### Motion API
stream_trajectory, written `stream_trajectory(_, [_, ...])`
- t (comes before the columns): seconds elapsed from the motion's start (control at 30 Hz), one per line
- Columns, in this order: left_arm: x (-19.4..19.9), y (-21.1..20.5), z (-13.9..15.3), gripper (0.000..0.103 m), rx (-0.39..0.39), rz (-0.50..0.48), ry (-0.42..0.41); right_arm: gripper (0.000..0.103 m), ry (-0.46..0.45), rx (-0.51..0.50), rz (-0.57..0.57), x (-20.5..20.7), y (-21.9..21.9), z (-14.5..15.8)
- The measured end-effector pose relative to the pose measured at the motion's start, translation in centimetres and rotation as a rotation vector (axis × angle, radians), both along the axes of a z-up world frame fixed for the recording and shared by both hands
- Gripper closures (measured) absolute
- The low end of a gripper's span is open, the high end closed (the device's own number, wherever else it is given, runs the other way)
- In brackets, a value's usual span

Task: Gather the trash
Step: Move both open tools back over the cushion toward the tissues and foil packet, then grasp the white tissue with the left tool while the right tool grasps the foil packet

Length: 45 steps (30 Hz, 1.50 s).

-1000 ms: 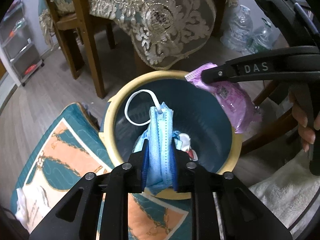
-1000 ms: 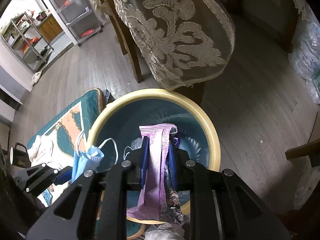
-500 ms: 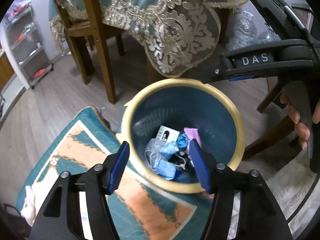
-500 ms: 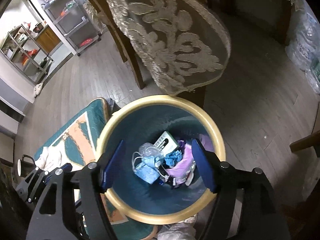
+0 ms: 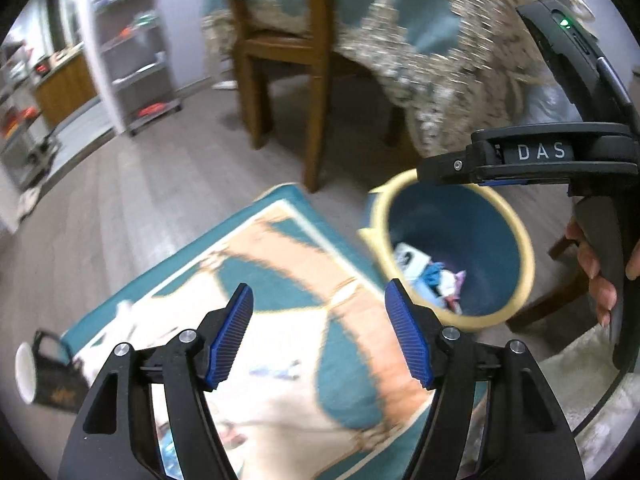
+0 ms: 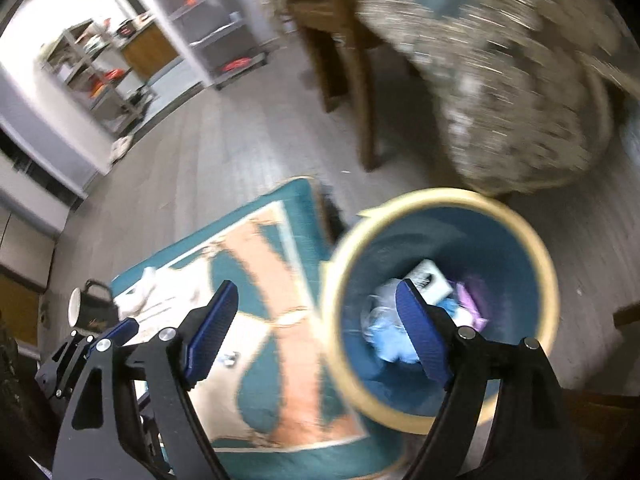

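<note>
Our left gripper (image 5: 318, 334) hangs over the patterned rug (image 5: 280, 264), jaws opening with nothing between them. Our right gripper (image 6: 316, 332) is likewise opening and empty, one finger crossing the mouth of the bin (image 6: 540, 272). In the blue bin with its cream rim lies the trash (image 6: 400, 320): a blue mask, a purple wrapper, a white box. Bare wood floor (image 6: 200, 168) spreads beyond the rug. A mug (image 5: 44, 372) lies tipped at the rug's edge; chair legs (image 5: 314, 128) and the draped tablecloth (image 6: 520, 120) crowd behind the bin.
</note>
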State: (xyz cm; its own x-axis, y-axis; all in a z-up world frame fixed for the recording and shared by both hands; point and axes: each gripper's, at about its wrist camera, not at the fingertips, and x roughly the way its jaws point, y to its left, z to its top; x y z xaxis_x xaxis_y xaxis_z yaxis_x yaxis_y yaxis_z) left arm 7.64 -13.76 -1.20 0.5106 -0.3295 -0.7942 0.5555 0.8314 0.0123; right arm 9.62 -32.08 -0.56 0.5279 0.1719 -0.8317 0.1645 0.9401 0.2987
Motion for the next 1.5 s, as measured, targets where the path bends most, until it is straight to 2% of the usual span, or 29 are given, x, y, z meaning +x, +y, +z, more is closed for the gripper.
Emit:
stream_trajectory(0.17, [0.3, 6.3, 0.6, 0.033, -0.011, 0.119, 0.012, 0.023, -0.003, -0.06, 0.12, 1.9, 6.0, -0.6])
stream_trajectory(0.27, [0.9, 10.4, 0.5, 0.033, -0.001, 0.195, 0.011, 0.023, 0.024, -0.047, 0.151, 2.7, 8.0, -1.8])
stream_trajectory(0.37, [2.4, 14.1, 0.0, 0.033, 0.033, 0.267, 0.013, 0.023, 0.057, -0.072, 0.185, 3.6, 10.0, -3.3])
stream_trajectory(0.47, [4.1, 16.8, -1.0, 0.033, 0.074, 0.32, 0.016, 0.023, 0.073, -0.145, 0.254, 4.3, 12.1, -4.9])
stream_trajectory(0.6, [6.1, 18.6, -3.1, 0.033, 0.117, 0.345, 0.04, 0.023, 0.087, -0.169, 0.329, 4.7, 13.4, -7.0])
stream_trajectory(0.77, [8.9, 19.4, -6.6, 0.033, 0.165, 0.353, 0.107, 0.023, 0.159, -0.168, 0.375, 4.8, 14.7, -10.5])
stream_trajectory(0.9, [11.3, 19.6, -9.4, 0.034, 0.209, 0.362, 0.164, 0.025, 0.202, -0.177, 0.465, 4.7, 17.0, -12.9])
stream_trajectory(1.03, [12.4, 19.8, -11.2, 0.035, 0.234, 0.355, 0.201, 0.036, 0.232, -0.212, 0.562, 4.3, 19.0, -14.7])
stream_trajectory(1.1, [12.7, 19.5, -11.9, 0.041, 0.248, 0.332, 0.219, 0.04, 0.242, -0.239, 0.586, 4.3, 19.4, -15.4])
stream_trajectory(1.17, [12.9, 19.3, -12.2, 0.041, 0.268, 0.325, 0.216, 0.043, 0.226, -0.266, 0.597, 4.2, 19.5, -15.4])
stream_trajectory(1.23, [13.1, 19.2, -12.3, 0.046, 0.276, 0.328, 0.212, 0.053, 0.225, -0.269, 0.596, 4.2, 19.5, -15.5])
stream_trajectory(1.27, [13.1, 19.3, -12.3, 0.054, 0.28, 0.334, 0.21, 0.058, 0.224, -0.282, 0.598, 4.0, 19.6, -15.4])
stream_trajectory(1.3, [13.1, 19.4, -12.2, 0.068, 0.288, 0.346, 0.206, 0.069, 0.223, -0.292, 0.603, 3.9, 19.6, -15.4])
stream_trajectory(1.33, [13.2, 19.6, -12.2, 0.074, 0.293, 0.353, 0.209, 0.076, 0.22, -0.308, 0.609, 3.8, 19.7, -15.5])
stream_trajectory(1.4, [13.3, 19.8, -12.1, 0.091, 0.306, 0.364, 0.203, 0.079, 0.212, -0.339, 0.621, 3.4, 19.7, -15.5])
stream_trajectory(1.47, [13.7, 20.2, -11.8, 0.101, 0.296, 0.375, 0.204, 0.085, 0.216, -0.33, 0.612, 3.3, 19.3, -15.5])
stream_trajectory(1.5, [13.7, 20.5, -11.6, 0.102, 0.282, 0.377, 0.207, 0.093, 0.221, -0.322, 0.605, 3.1, 19.0, -15.4])
